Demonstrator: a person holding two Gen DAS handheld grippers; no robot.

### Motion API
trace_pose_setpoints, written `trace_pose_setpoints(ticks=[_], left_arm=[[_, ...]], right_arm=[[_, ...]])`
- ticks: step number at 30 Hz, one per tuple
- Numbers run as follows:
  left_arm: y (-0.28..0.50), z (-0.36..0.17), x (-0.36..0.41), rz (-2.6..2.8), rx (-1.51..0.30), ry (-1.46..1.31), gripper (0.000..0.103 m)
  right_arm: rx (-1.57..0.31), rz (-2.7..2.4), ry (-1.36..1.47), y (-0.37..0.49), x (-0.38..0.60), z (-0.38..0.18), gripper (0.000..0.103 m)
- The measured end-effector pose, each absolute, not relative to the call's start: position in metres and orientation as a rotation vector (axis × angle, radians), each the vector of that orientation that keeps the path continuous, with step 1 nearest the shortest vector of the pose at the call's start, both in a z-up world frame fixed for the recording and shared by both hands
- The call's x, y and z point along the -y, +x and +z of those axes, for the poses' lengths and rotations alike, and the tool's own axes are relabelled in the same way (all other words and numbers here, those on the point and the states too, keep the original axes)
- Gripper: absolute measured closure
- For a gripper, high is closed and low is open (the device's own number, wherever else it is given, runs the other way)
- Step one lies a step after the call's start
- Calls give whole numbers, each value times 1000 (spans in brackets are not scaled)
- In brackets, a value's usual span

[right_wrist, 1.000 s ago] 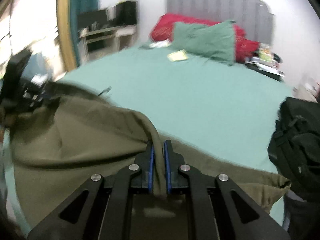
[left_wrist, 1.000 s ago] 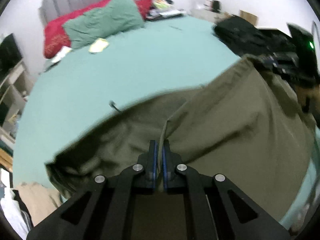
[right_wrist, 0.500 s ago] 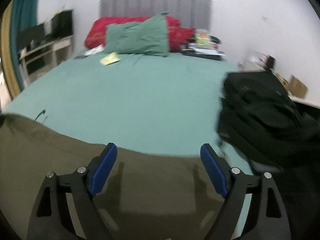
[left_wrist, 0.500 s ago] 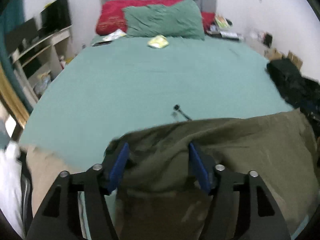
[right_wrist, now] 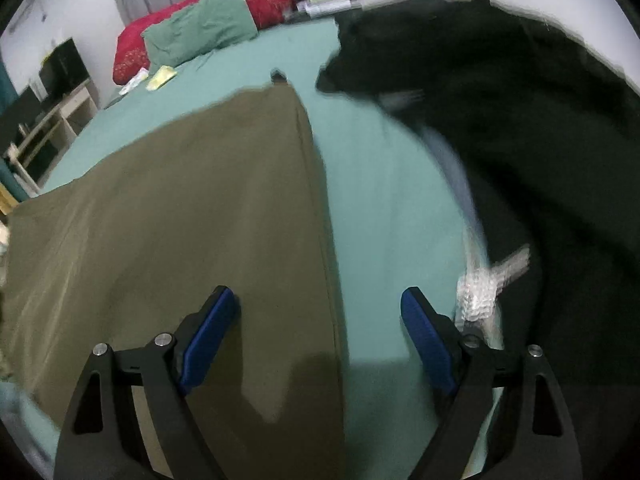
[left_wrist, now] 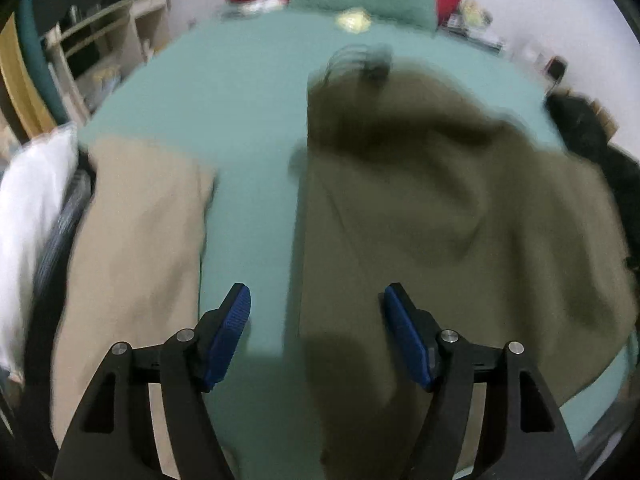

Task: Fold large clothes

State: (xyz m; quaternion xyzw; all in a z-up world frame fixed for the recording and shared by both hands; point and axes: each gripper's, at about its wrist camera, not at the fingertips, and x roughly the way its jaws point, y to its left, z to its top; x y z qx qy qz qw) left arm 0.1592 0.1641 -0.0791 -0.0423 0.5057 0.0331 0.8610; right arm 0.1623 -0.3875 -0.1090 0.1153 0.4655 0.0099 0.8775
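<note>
An olive-green garment (left_wrist: 460,216) lies spread on the teal bed (left_wrist: 248,128); it also shows in the right wrist view (right_wrist: 180,208), flat with a straight right edge. My left gripper (left_wrist: 318,320) is open and empty above the garment's left edge. My right gripper (right_wrist: 316,324) is open and empty above the garment's right edge. Both views are blurred by motion.
A beige garment (left_wrist: 140,232) lies to the left of the olive one, with white cloth (left_wrist: 28,200) beside it. A black pile (right_wrist: 520,120) sits on the right of the bed. Green and red pillows (right_wrist: 200,28) lie at the headboard. Shelves (left_wrist: 108,40) stand at the left.
Both grippers were shut on the olive garment a second ago, then opened and let it go. It now lies flat on the bed, and both grippers have tilted down over its side edges.
</note>
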Motion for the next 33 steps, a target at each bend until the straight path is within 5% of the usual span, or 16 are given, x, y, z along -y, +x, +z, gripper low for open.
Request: trace_pose_setpoints(ticks=[2,3,4,5,6,7,10,17,24,29,31,33], left_arm=[[143,-88,-163,71,-1055,-121,36],[136,-92,-163,51,-1048,-143,60],[132,-95,-161,26,-1058,-158,90],[126,-100,-156,24,-1071,-158,91],[120,-99,-151,52,-1054,-140,96],[116,-95,-144,69,-1037,-122,97],[95,-72,-138,115,-963,-141,98],[41,-31,-127,146,-920,-223,99],[13,-55,-122,131,-1021,-231,96],[11,-52,-139,99,-1010,-282,82],[17,-40,-140,105,-959,-237,45],[26,-29,-139,108,-919,-200,42]], right_arm=[[-1001,77,305,149,391,-118,18],[-1017,115,353,143,392,-124,18],[-1037,157,394,139,392,-132,32],[-1042,186,405,137,388,-135,44],[-1035,210,375,134,383,-133,85],[-1033,237,355,131,379,-130,98],[-985,211,296,114,377,-114,100],[-914,192,374,61,398,-92,101],[-962,167,389,39,403,-105,99],[-942,98,244,53,401,-99,68],[-873,89,231,60,407,-86,43],[-802,106,243,74,416,-72,36]])
